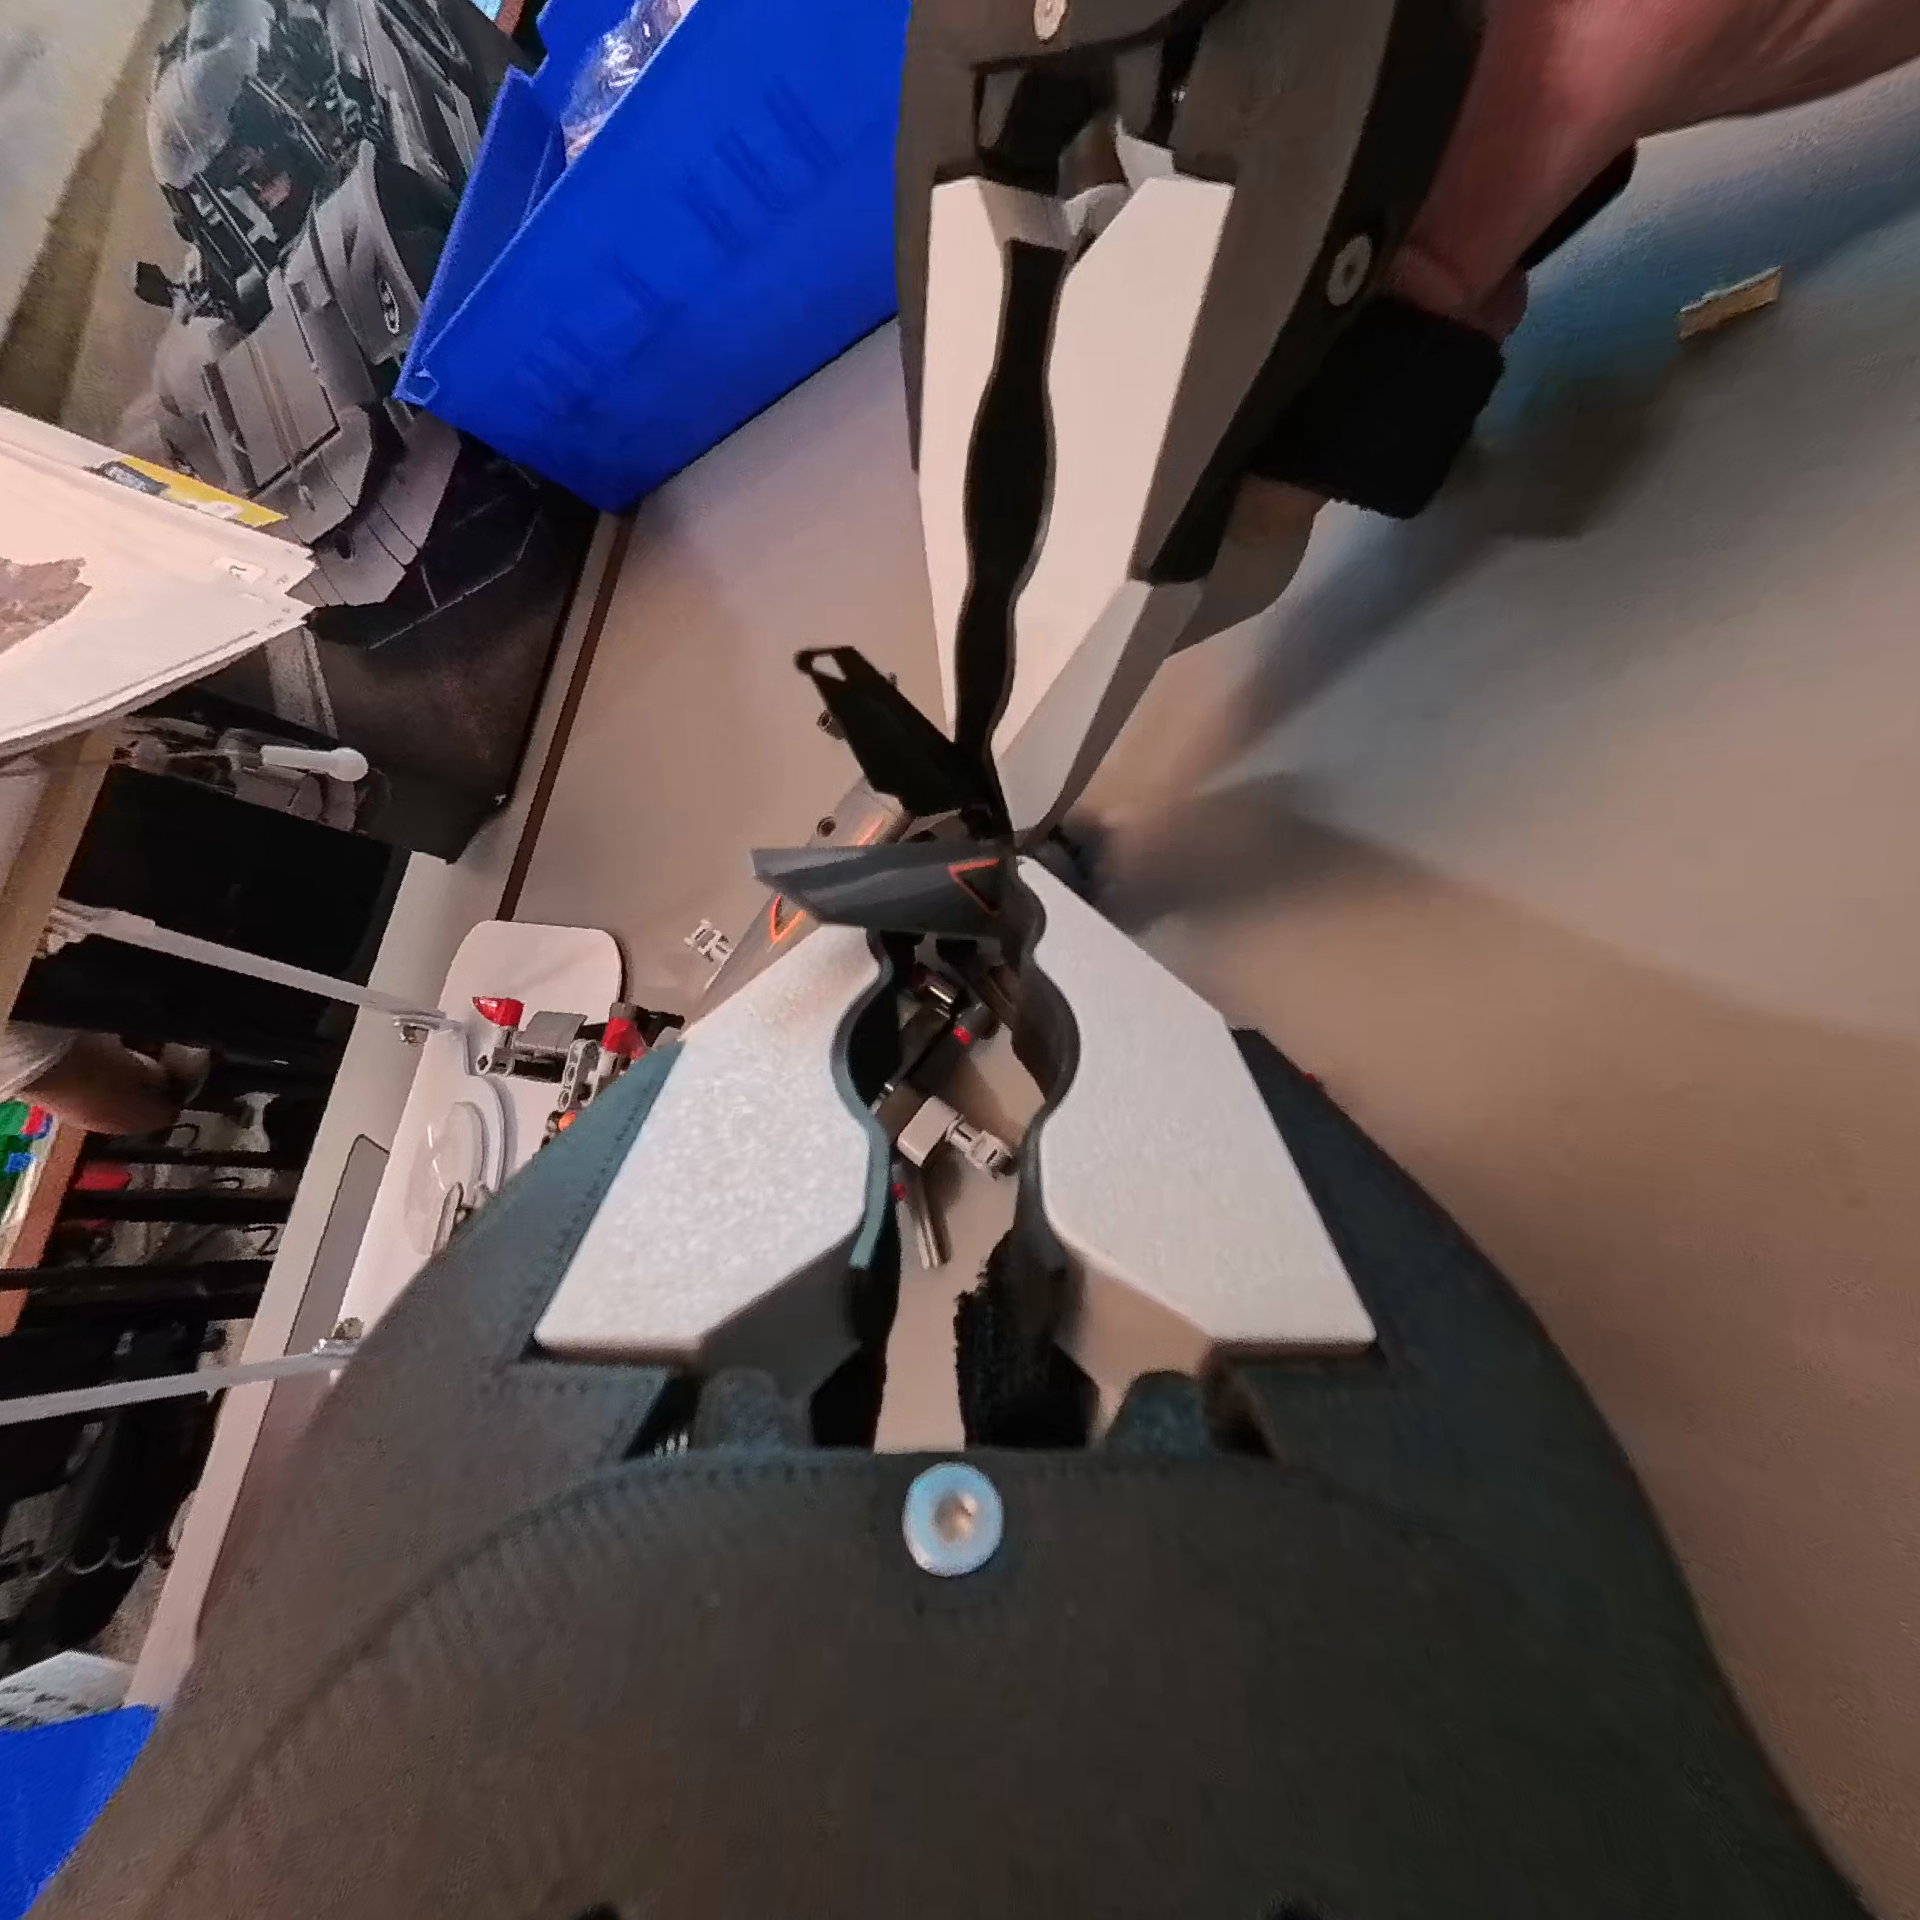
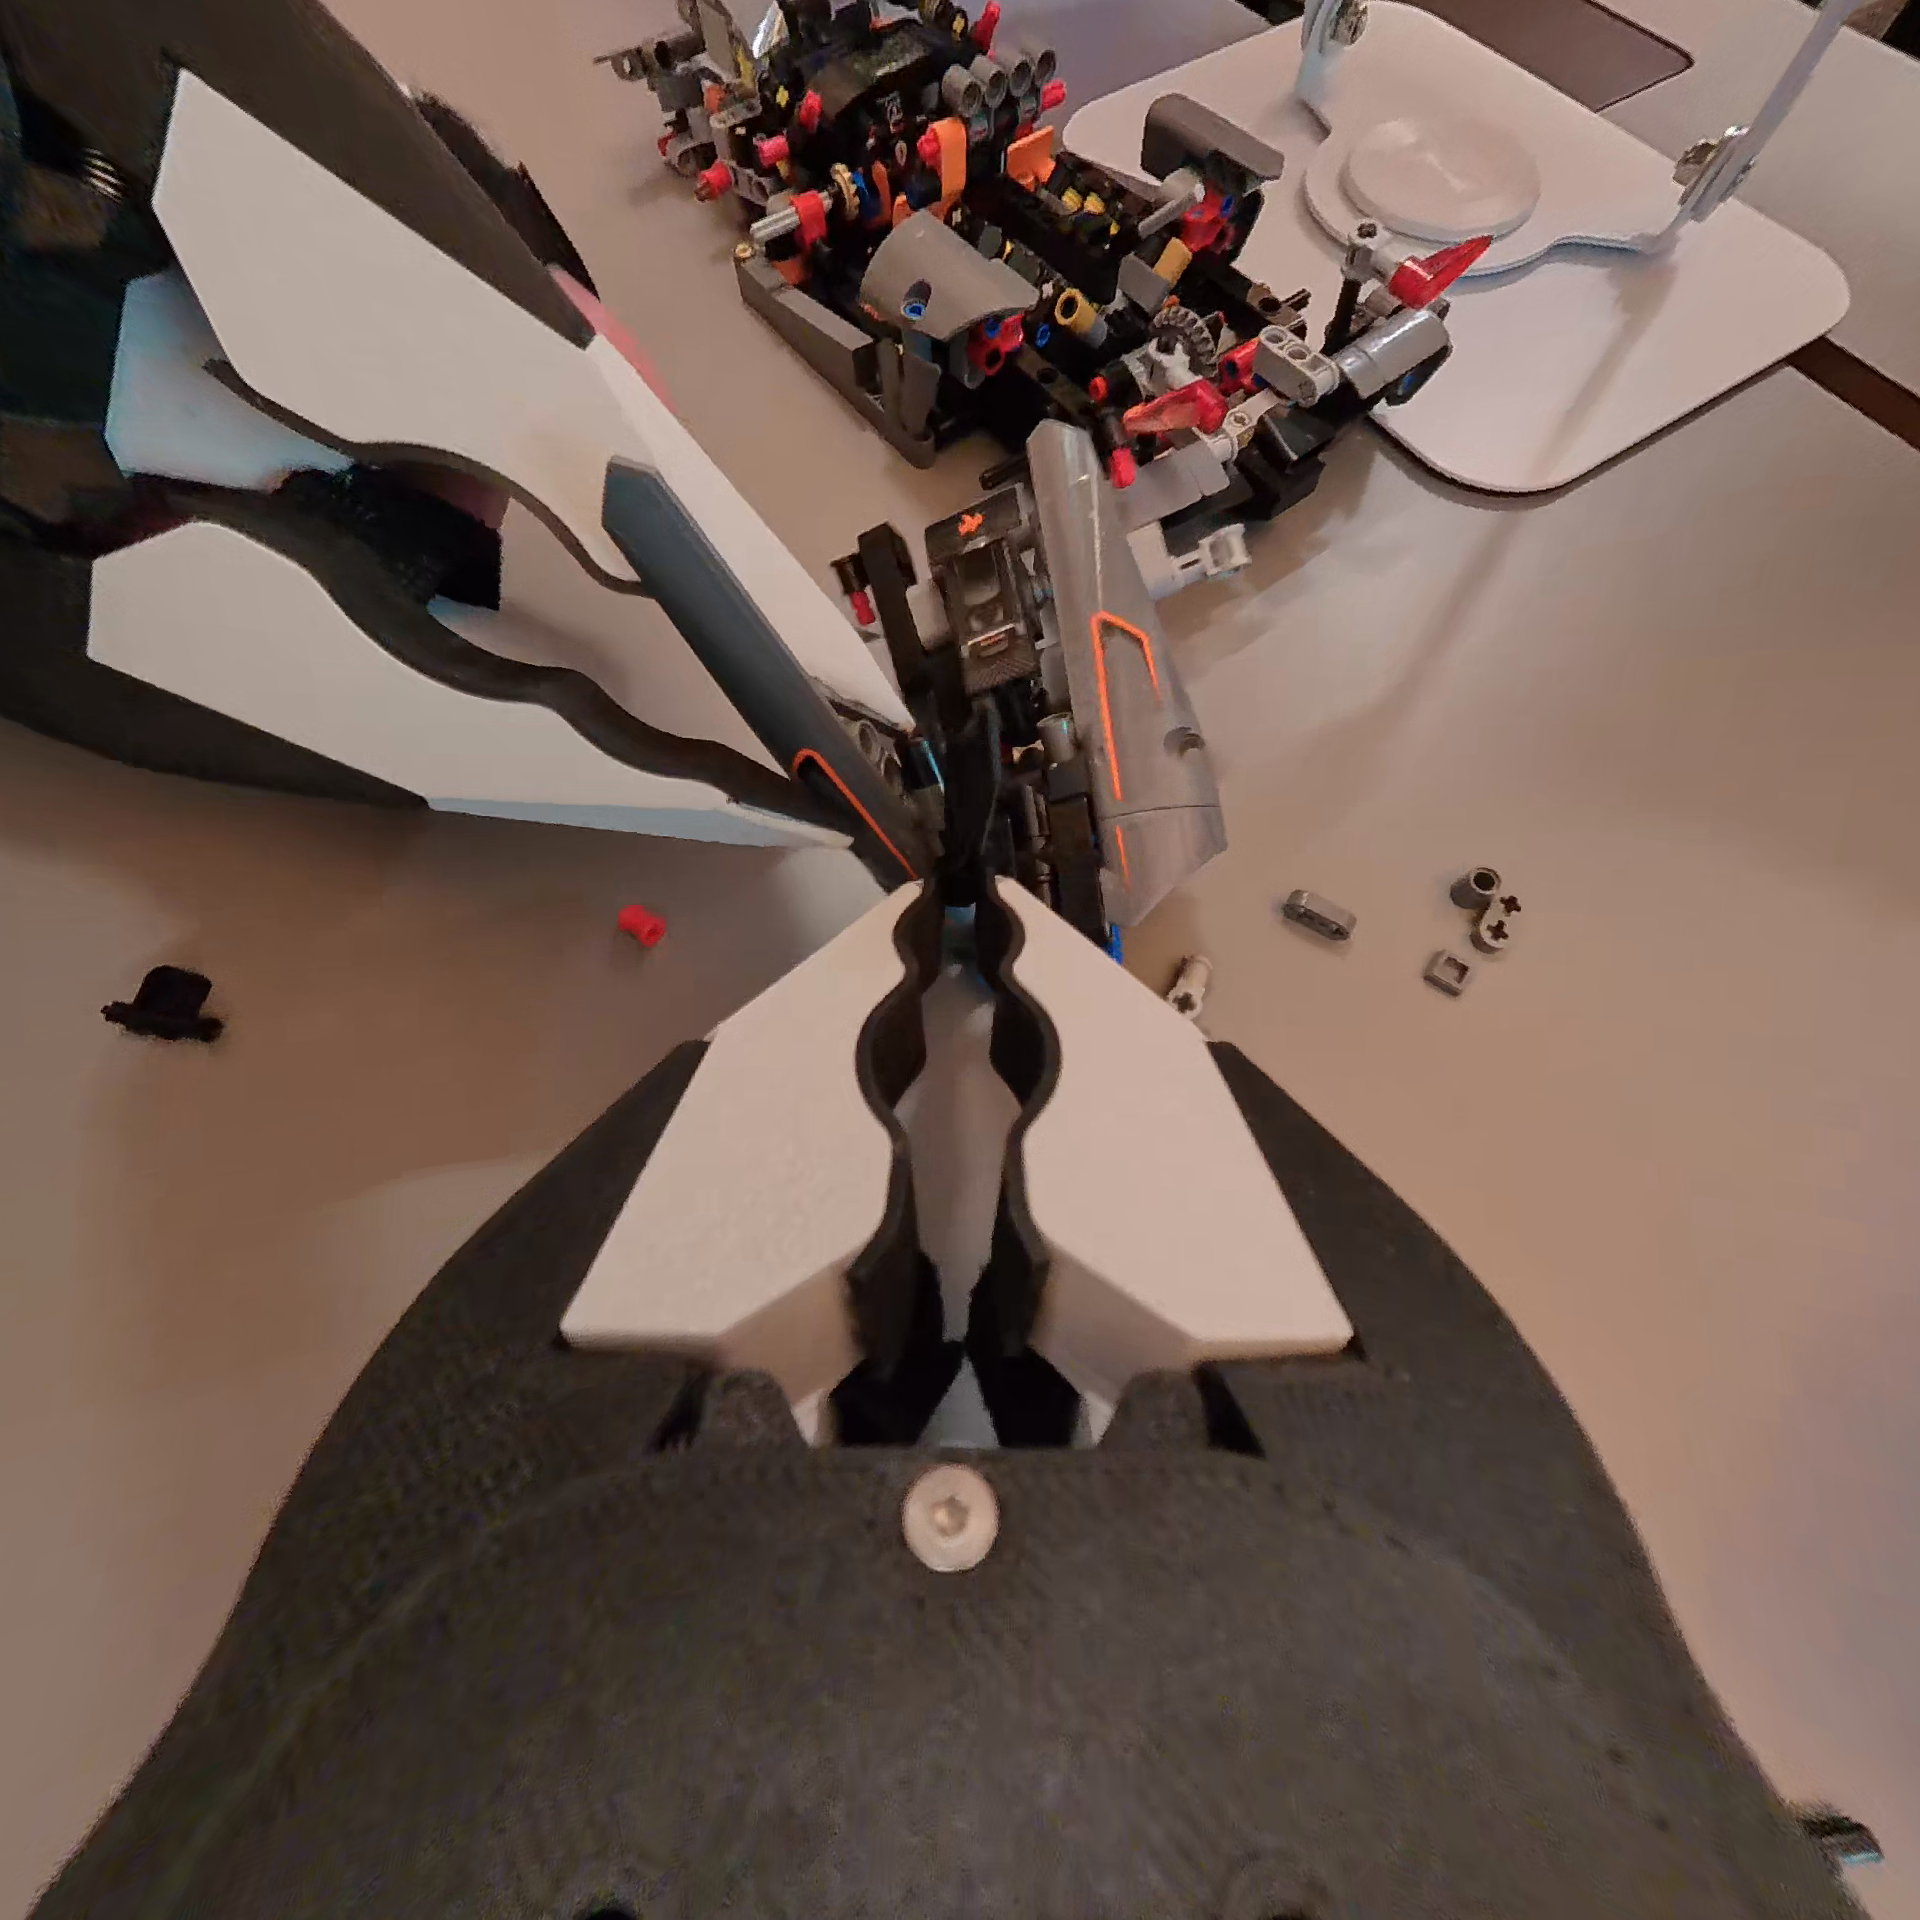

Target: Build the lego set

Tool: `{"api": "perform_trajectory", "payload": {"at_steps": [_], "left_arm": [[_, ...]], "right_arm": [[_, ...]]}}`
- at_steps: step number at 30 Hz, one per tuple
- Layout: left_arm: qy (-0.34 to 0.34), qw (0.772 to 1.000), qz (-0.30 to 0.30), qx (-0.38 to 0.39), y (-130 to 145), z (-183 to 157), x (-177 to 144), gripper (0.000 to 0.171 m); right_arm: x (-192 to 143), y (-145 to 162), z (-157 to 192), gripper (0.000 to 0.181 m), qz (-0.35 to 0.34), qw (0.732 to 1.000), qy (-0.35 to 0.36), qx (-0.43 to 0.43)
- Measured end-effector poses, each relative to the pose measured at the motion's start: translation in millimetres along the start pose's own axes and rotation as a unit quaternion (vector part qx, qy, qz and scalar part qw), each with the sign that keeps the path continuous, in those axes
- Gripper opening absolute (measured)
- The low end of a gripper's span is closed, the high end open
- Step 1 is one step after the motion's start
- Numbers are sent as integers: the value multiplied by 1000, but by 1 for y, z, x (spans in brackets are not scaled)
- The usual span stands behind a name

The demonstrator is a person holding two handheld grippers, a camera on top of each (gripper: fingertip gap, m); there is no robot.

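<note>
- Progress looks mid-way, by my reading: a dense lego chassis (image 2: 997, 239) of black, grey, red and orange parts sits on the table (image 2: 1558, 1195), and a smaller sub-assembly (image 2: 1049, 707) with grey, orange-lined panels lies just in front of it, between your two tools.
- Your left tool (image 1: 1013, 914) is closed on a dark grey panel (image 1: 883, 883) with an orange line, at the near end of the sub-assembly; in the right wrist view that panel (image 2: 727, 644) runs slantwise along the tool's white finger.
- Your right tool (image 2: 961, 899) is pinched nearly closed on a thin black piece (image 2: 971, 790) at the sub-assembly's edge.
- Left to do, as far as shows: seat this panel, join the sub-assembly to the chassis, and use the loose parts.
- Loose parts lie around: a red bush (image 2: 641, 925), a black piece (image 2: 164, 1006), small grey connectors (image 2: 1481, 914) and a pale pin (image 2: 1188, 985).
- A white stand base (image 2: 1662, 343) touches the chassis' far end; a blue bin (image 1: 665, 249) and the set's box (image 1: 270, 270) stand well apart.
- Both tools crowd one spot, so each can block the other.
</note>
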State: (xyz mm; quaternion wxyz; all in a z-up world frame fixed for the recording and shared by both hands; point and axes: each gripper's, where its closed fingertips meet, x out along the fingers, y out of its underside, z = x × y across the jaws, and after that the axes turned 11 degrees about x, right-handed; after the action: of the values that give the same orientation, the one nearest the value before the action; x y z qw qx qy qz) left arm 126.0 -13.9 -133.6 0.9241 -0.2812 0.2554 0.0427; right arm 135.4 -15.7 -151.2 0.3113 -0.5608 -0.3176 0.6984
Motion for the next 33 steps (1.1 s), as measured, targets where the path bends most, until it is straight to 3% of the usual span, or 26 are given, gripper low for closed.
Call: {"api": "perform_trajectory", "payload": {"at_steps": [4, 10, 13, 20, 29, 33], "left_arm": [[3, 1000, 6, 11, -1, -1, 0, 14], [19, 1000, 10, -6, 0, 0, 1, 14], [24, 1000, 10, -12, 2, 1, 1, 14], [33, 999, 3, -37, 4, 3, 2, 14], [36, 998, 9, -48, 7, 4, 2, 14], [38, 998, 3, -57, 7, 4, 2, 13]], "right_arm": [[-1, 2, 0, 4, 34, 998, 31, -40], [-1, 1, -2, 4, 97, 992, 3, -77], [1, 1, -2, 4, 103, 991, -5, -84], [4, -2, -7, 4, 101, 980, 43, -167], [6, -5, -9, 3, 105, 969, 96, -202], [7, -6, -9, 4, 97, 978, 64, -172]]}}
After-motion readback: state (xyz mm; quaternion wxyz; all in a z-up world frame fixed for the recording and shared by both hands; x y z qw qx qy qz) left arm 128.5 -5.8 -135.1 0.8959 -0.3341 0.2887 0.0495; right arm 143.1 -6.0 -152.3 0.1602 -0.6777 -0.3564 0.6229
